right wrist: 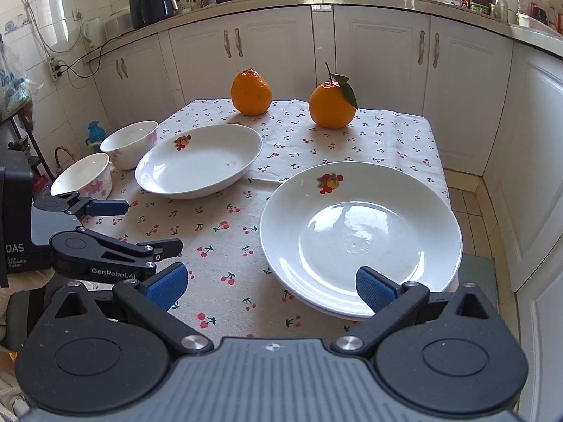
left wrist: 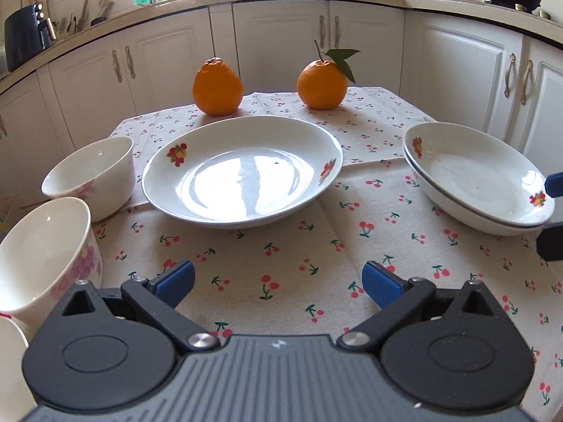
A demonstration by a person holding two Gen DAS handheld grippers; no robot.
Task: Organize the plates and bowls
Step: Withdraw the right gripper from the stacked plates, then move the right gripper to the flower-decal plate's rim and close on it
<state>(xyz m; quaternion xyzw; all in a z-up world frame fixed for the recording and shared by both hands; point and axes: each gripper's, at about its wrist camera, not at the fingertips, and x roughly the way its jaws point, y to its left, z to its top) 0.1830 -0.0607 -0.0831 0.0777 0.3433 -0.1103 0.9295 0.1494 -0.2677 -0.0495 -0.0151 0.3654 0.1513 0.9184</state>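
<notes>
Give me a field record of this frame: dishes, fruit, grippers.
surface: cherry-print tablecloth
single plate: centre, empty
stacked plates: two nested, at right
bowls: near bowl, far bowl, left edge, apart, upright
fruit: plain orange, leafy orange, far side
left gripper: open, empty
right gripper: open, one finger over the stack's rim

Plates and bowls on the bench

A single white plate (left wrist: 242, 172) with fruit decals lies flat mid-bench. To its right, apart from it, sits a stack of two like plates (right wrist: 360, 239), upright and nested. Left of the single plate stand two white bowls with pink flowers, the far bowl (left wrist: 92, 176) and the near bowl (left wrist: 45, 256), upright and close together.
</notes>
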